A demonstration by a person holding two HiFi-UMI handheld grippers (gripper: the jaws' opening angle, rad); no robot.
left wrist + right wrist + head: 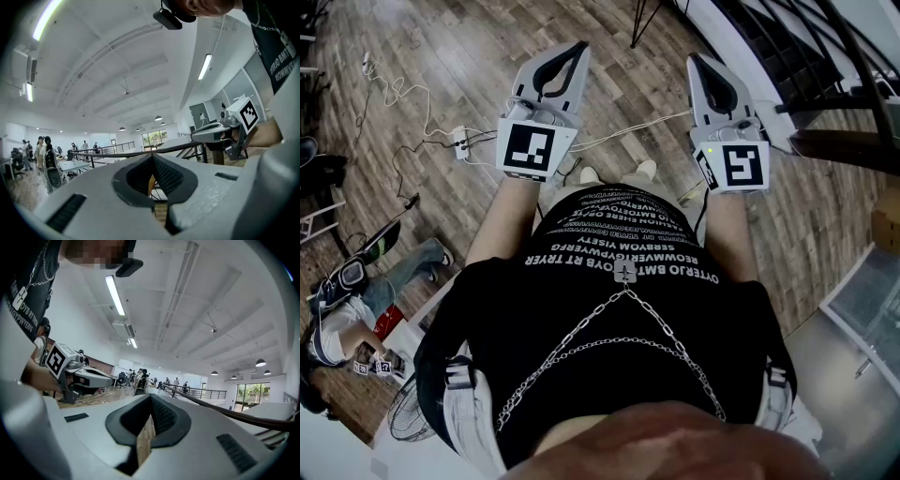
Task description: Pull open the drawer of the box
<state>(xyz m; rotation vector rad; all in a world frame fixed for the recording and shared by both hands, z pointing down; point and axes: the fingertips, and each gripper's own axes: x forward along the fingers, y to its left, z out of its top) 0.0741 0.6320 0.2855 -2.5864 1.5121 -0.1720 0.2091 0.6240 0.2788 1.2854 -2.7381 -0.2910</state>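
I have not started yet. I see no box and no drawer in any view, only the wood floor (412, 56) under me. I hold two grippers, the left gripper (574, 54) and the right gripper (701, 66), level and side by side. Both have their fingers (173, 176) clenched on nothing. I think I must find the box next, then open one gripper for the drawer.

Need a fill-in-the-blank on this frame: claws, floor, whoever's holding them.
1. The left claw and the right claw are both ____, with nothing between their jaws.
2. The floor under them is made of ____ planks.
3. The person's shirt is ____, with white print.
Missing words: shut; wood; black.
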